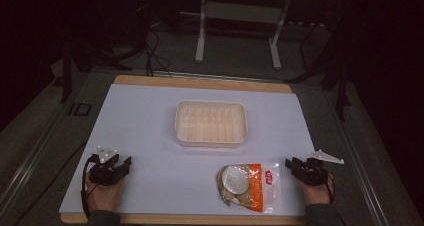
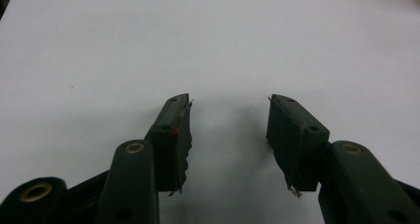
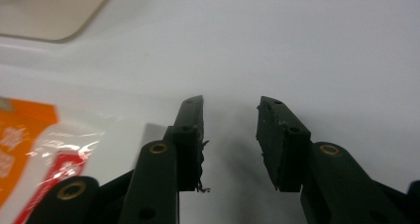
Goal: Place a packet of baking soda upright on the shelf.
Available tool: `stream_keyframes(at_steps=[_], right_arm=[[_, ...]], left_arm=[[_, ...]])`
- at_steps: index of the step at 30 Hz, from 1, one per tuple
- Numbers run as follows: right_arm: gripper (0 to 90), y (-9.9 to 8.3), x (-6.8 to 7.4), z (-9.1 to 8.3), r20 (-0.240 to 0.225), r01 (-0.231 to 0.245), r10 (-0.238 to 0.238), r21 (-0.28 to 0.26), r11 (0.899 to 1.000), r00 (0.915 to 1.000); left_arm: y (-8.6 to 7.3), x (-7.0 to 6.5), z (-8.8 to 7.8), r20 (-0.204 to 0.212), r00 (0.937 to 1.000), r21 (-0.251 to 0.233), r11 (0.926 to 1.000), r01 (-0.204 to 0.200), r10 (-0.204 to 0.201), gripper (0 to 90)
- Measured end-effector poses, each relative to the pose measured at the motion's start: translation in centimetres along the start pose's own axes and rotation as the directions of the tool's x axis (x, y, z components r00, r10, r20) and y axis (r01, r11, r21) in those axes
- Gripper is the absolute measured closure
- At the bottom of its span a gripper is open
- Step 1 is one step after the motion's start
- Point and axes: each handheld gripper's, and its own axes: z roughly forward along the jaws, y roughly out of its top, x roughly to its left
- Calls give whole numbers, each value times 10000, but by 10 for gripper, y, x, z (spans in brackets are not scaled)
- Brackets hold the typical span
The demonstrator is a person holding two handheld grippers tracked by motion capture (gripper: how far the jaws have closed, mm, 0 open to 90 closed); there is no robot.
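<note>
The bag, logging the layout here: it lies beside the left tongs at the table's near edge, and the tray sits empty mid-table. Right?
Not quite. The bag lies beside the right tongs, not the left, as the high view shows. The rest holds: it is at the near edge, and the tray sits empty mid-table.

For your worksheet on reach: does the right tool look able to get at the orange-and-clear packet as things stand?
Probably yes. The right tool sits open beside the packet, and bare white sheet lies between them.

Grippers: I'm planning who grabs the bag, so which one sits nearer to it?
The right gripper, its jaws beside the orange-and-clear bag; the left gripper sits across the table.
</note>
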Motion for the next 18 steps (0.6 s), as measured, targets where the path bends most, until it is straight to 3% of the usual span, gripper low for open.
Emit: stream_keyframes(at_steps=[8, 18], right_arm=[[598, 5, 5, -10, -150, 398, -399, -36, 9992, 9991], [549, 2, 12, -19, -844, 761, -738, 237, 9968, 9937]], left_arm=[[-1, -2, -2, 219, 9991, -220, 9991, -361, 366, 548], [-2, -1, -3, 184, 9997, -353, 9992, -166, 172, 547]])
